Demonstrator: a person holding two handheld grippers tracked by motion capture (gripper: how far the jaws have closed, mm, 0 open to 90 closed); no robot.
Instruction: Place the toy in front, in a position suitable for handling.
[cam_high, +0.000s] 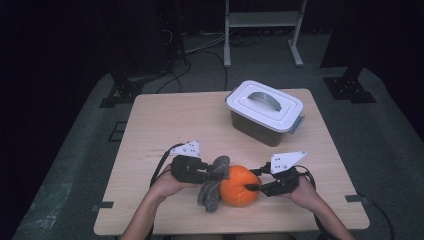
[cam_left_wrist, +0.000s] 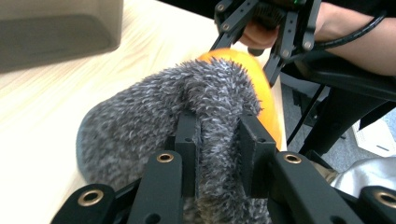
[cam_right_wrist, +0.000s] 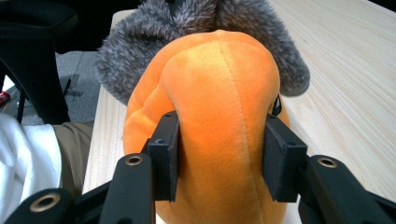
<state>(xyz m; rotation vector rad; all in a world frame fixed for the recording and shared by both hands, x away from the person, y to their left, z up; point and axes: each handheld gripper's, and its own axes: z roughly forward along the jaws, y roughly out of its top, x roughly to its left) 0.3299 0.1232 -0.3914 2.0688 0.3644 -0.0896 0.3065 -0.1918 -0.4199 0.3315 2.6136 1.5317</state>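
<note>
An orange plush toy (cam_high: 239, 186) with a grey fuzzy part (cam_high: 212, 192) lies near the table's front edge, between my two grippers. My left gripper (cam_high: 222, 172) comes in from the left and is shut on the grey fuzzy part (cam_left_wrist: 140, 121), a fold of fur pinched between its jaws (cam_left_wrist: 218, 140). My right gripper (cam_high: 252, 180) comes in from the right, and its jaws (cam_right_wrist: 219, 154) press into both sides of the orange body (cam_right_wrist: 219, 116), denting it. The grey fur (cam_right_wrist: 140, 42) rises behind the orange body in the right gripper view.
A white lidded box (cam_high: 265, 106) with a grey handle stands at the back right of the wooden table (cam_high: 165, 120); its side (cam_left_wrist: 56, 32) is blurred in the left gripper view. Behind the table are cables and a metal rack's legs (cam_high: 227, 55) on the floor.
</note>
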